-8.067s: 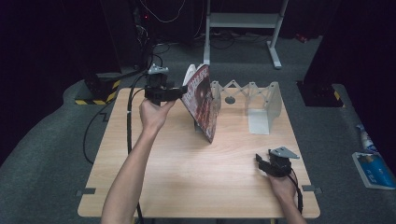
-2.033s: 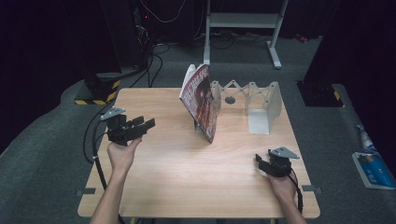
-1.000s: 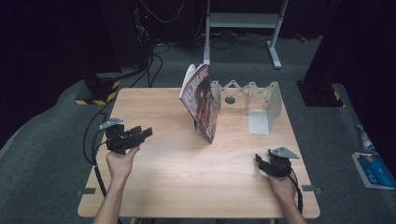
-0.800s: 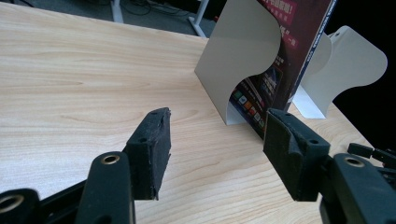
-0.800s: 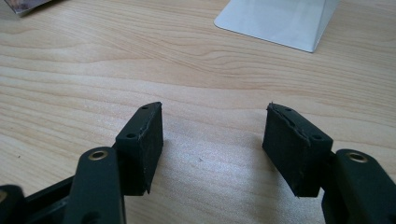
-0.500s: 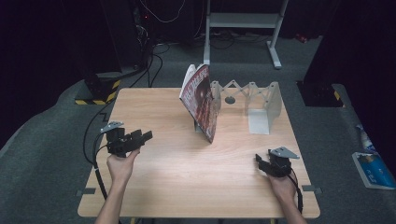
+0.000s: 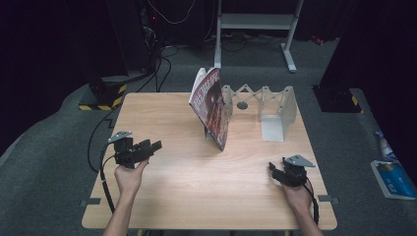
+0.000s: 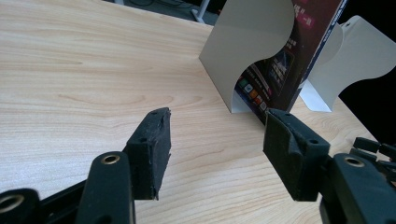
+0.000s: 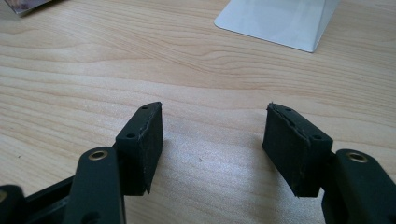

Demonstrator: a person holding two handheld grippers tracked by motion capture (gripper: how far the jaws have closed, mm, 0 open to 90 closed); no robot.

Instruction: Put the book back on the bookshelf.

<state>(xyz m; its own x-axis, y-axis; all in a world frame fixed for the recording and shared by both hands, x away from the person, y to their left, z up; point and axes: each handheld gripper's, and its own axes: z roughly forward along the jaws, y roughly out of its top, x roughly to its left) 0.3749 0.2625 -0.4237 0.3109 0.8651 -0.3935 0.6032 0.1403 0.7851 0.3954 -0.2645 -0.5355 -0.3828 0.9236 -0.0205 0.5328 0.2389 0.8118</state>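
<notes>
A dark red magazine (image 7: pixel 212 109) stands on edge in the middle of the wooden table (image 7: pixel 187 191), leaning against a white expanding book rack (image 7: pixel 268 101). My left gripper (image 7: pixel 154 146) hovers at the table's left front, open and holding nothing, and its jaws point toward the magazine. In the left gripper view the gripper (image 8: pixel 217 126) faces a white divider plate (image 8: pixel 247 42) with the magazine (image 8: pixel 299 46) behind it. My right gripper (image 7: pixel 273 168) rests at the right front, open with nothing in it; the right gripper view shows the gripper (image 9: pixel 215 121) over bare wood.
The rack's white end plate (image 7: pixel 275 125) stands at the table's back right, and its base (image 9: pixel 280 18) lies ahead of the right jaws. Cables trail off the table's left side (image 7: pixel 96 147). Beyond the table is a dark floor with a metal stand (image 7: pixel 255 22).
The left gripper, up at the magazine several seconds ago, has drawn back to the left front and sunk slightly toward the near edge. The right gripper has kept still.
</notes>
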